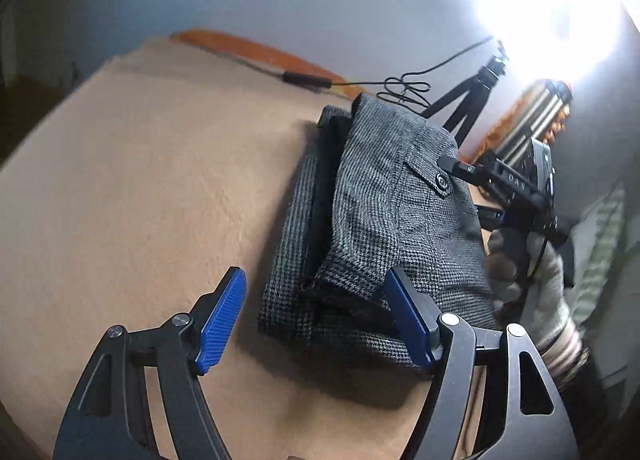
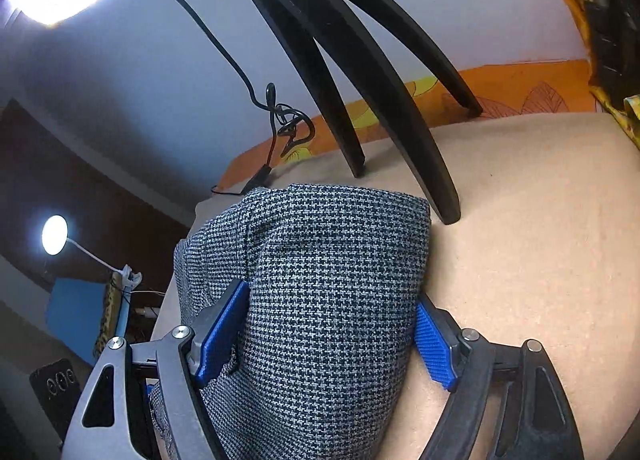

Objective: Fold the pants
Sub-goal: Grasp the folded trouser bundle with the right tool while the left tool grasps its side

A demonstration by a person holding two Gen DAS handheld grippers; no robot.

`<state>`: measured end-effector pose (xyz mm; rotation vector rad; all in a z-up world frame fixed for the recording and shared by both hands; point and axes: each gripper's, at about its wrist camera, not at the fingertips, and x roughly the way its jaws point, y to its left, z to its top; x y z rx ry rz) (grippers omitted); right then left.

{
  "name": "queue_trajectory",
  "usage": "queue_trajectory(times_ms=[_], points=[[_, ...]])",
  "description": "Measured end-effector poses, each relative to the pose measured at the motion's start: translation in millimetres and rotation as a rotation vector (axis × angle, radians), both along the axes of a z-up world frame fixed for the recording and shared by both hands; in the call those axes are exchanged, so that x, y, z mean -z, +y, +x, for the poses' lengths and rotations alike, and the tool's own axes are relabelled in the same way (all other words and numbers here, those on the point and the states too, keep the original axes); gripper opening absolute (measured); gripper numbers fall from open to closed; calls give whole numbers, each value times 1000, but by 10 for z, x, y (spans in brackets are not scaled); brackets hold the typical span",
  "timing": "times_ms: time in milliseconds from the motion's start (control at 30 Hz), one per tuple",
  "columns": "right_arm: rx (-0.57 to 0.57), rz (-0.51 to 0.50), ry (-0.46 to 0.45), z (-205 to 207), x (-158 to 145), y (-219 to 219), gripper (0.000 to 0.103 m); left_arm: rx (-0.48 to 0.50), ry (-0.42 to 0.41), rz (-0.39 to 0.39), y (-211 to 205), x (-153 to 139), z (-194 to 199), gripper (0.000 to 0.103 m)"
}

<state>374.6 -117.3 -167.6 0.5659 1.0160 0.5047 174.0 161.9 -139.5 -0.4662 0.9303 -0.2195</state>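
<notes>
Folded pants [image 1: 384, 227] lie centre-right, long axis running up-frame, straddled by the parted right gripper [image 2: 332, 336]; the left gripper [image 1: 316, 324] gapes empty.

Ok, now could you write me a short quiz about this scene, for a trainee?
1. True or false: the left claw is shut on the pants.
2. What stands on the blanket behind the pants? A) tripod B) bucket C) chair
3. Which claw has the folded pants between its fingers?

Key: 1 false, it is open; 2 A; 3 right claw.
</notes>
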Motion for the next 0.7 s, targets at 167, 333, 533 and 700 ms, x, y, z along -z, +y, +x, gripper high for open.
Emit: queue_trajectory(times_ms=[167,333,533,700], points=[[-2,-17,-6,-9,-29,0,77,-3,76,-88,-36,125,56,72],[-4,-26,-8,-14,-30,26,76,-27,104,-130,-3,158,68,72],[-4,-35,-13,-21,-32,37,74,-33,101,-115,-155,208,132,80],[1,-44,-12,-22,-38,69,70,-49,79,-103,-227,203,180,81]])
